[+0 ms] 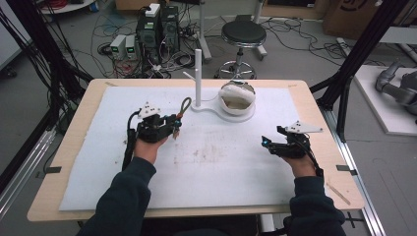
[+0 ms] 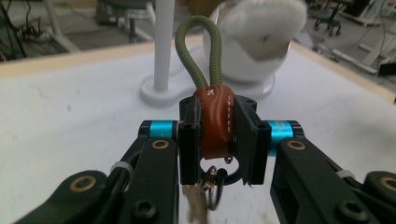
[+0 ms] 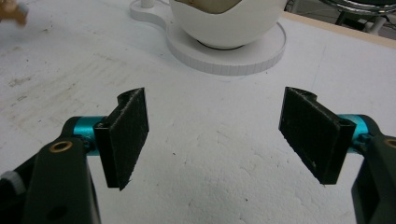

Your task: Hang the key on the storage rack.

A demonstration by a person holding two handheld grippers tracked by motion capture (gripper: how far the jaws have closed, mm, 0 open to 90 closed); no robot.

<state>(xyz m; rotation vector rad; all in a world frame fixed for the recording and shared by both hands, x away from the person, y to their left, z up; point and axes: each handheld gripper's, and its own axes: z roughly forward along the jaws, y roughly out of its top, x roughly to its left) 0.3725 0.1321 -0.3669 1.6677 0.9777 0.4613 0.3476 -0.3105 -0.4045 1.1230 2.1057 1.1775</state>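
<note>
The left gripper [image 2: 218, 140] held the keychain's brown leather tab [image 2: 215, 122] clamped between its jaws, olive cord loop [image 2: 198, 49] up, above the mat. Judged step: carrying. Next: hooking the loop over the white stand's peg [image 1: 189, 76]. The right gripper [image 3: 219, 135] stood wide open, idle.

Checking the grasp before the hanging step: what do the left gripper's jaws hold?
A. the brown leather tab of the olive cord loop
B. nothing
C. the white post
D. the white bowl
A: in the left gripper view the left gripper has its jaws pressed on the brown leather tab, with the olive cord loop rising above.
</note>
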